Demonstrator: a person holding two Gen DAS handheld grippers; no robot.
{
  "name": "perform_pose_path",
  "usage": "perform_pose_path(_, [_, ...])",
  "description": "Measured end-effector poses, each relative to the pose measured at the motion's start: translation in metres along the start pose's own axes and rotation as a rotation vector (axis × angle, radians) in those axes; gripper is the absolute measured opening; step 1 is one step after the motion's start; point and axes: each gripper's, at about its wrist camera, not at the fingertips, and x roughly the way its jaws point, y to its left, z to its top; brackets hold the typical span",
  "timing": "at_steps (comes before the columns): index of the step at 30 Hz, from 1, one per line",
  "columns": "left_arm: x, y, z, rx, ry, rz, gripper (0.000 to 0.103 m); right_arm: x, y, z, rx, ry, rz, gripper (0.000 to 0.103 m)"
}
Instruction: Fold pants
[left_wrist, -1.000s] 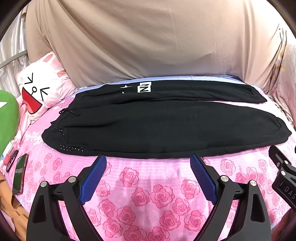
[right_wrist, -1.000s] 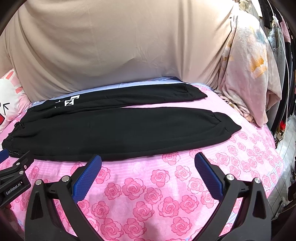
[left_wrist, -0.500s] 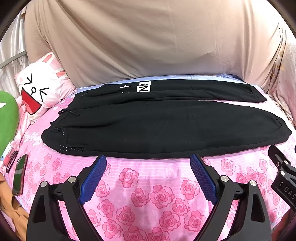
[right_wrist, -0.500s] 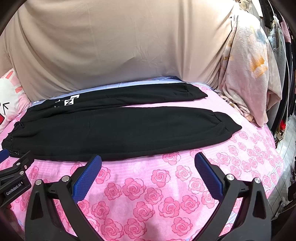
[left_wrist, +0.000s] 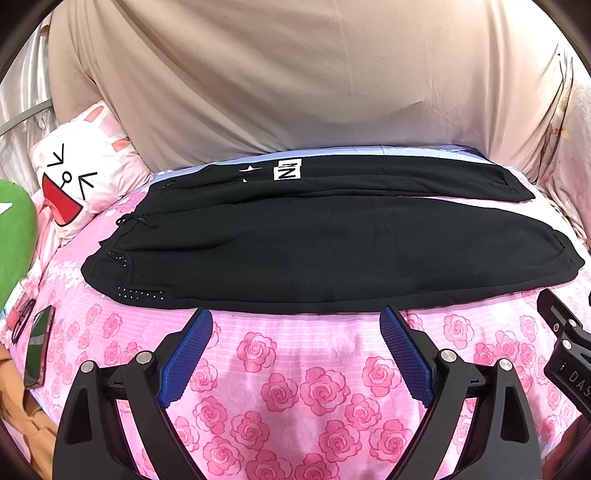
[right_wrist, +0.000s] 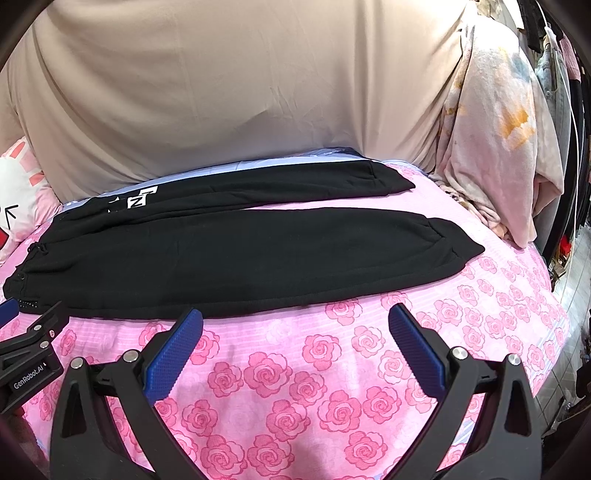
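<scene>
Black pants (left_wrist: 314, 243) lie spread flat on the pink rose bedsheet (left_wrist: 288, 373), waist at the left, both legs running right, the far leg bearing a white logo patch (left_wrist: 287, 170). They also show in the right wrist view (right_wrist: 236, 254). My left gripper (left_wrist: 295, 325) is open and empty, just short of the pants' near edge. My right gripper (right_wrist: 295, 325) is open and empty, also just short of the near edge, toward the leg ends. Each gripper shows at the other view's edge.
A white bunny pillow (left_wrist: 79, 173) and a green plush (left_wrist: 14, 236) lie at the left. A phone (left_wrist: 38, 345) lies at the bed's left edge. A beige cloth (left_wrist: 295, 74) covers the back. Bedding (right_wrist: 495, 147) is piled at the right, where the bed ends.
</scene>
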Motion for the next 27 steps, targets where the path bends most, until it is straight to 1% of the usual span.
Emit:
perform_pose_path(6, [0.002,0.000,0.000,0.000,0.004,0.002,0.090,0.001,0.000,-0.001,-0.011,0.013,-0.009,0.098])
perform_pose_path(13, [0.007,0.001,0.002,0.000,0.013,0.002,0.090,0.007,-0.001,-0.001,0.024,-0.005,0.014,0.098])
perform_pose_path(20, [0.018,0.003,0.007,0.000,0.029,-0.002,0.090,0.021,-0.005,0.001,0.023,0.016,0.018,0.098])
perform_pose_path(22, [0.026,0.012,0.012,-0.019,0.037,-0.037,0.090,0.029,-0.010,0.004,0.021,0.031,0.035,0.098])
perform_pose_path(23, [0.029,0.017,0.015,-0.035,0.041,-0.059,0.090,0.035,-0.015,0.007,0.024,0.041,0.057,0.098])
perform_pose_path(25, [0.043,0.040,0.028,-0.103,0.067,-0.147,0.090,0.048,-0.029,0.016,0.042,0.052,0.100,0.098])
perform_pose_path(26, [0.055,0.061,0.039,-0.154,0.085,-0.187,0.090,0.059,-0.040,0.023,0.057,0.061,0.124,0.098])
perform_pose_path(27, [0.064,0.075,0.047,-0.184,0.090,-0.191,0.090,0.070,-0.052,0.032,0.071,0.071,0.141,0.098])
